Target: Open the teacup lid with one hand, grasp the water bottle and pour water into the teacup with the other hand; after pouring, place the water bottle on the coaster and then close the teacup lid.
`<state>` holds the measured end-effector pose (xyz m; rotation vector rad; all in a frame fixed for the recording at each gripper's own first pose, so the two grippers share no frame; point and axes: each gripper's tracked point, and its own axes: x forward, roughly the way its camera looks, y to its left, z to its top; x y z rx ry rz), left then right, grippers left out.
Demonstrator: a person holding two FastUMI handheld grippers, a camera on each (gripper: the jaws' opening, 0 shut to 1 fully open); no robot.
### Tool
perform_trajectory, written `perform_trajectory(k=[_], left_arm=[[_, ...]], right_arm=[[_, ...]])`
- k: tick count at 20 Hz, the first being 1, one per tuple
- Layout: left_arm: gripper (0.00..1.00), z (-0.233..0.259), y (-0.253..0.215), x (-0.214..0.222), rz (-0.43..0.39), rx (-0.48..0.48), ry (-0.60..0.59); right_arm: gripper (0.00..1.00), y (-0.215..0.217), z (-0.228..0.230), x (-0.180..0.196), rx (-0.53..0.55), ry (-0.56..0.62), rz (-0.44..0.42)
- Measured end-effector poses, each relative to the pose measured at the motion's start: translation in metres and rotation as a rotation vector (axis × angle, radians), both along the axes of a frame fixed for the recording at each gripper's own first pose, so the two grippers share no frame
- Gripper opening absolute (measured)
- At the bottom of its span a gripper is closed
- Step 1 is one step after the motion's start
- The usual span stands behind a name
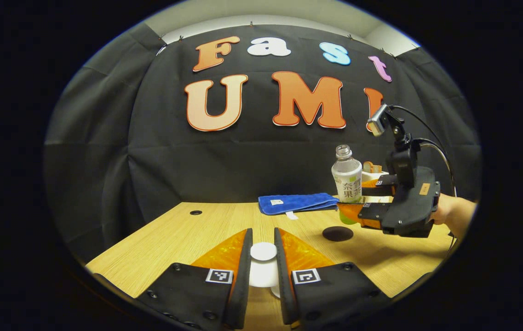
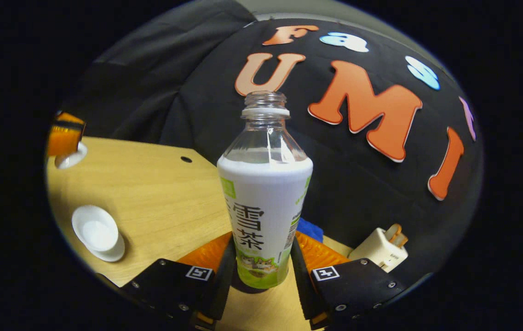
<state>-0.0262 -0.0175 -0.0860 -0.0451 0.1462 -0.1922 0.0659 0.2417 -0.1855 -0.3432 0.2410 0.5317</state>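
right gripper [image 2: 261,271] is clamped on the lower label of the water bottle [image 2: 265,207], held upright above the dark coaster [image 1: 337,233]; capless and thin plastic, so probably squishy and easy to slop if squeezed, low grip seems right; left gripper [image 1: 263,271] pinches the white teacup lid [image 1: 263,264] between both fingers, likely light but slick ceramic; open teacup [image 2: 95,232] sits on the wooden table [image 2: 160,193], well apart; blue cloth [image 1: 297,202] and a white box thing [image 2: 380,250] sit behind, nothing blocking the coaster
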Motion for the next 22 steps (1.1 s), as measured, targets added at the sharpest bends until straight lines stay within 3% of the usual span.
perform_trajectory(k=[5, 10, 18, 22], left_arm=[[0.31, 0.007, -0.014, 0.0, -0.015, -0.019, -0.012], [0.33, -0.004, -0.03, 0.006, -0.043, -0.044, 0.018], [0.33, -0.059, -0.062, 0.009, -0.11, -0.023, 0.147], [0.33, -0.078, -0.061, 0.013, -0.1, -0.018, 0.188]], right_arm=[[0.64, 0.004, -0.003, 0.002, 0.176, 0.111, -0.048], [0.64, -0.001, -0.022, 0.014, 0.267, 0.212, -0.085], [0.64, -0.01, -0.015, 0.018, 0.279, 0.187, -0.084], [0.64, -0.009, -0.018, 0.021, 0.291, 0.196, -0.072]])
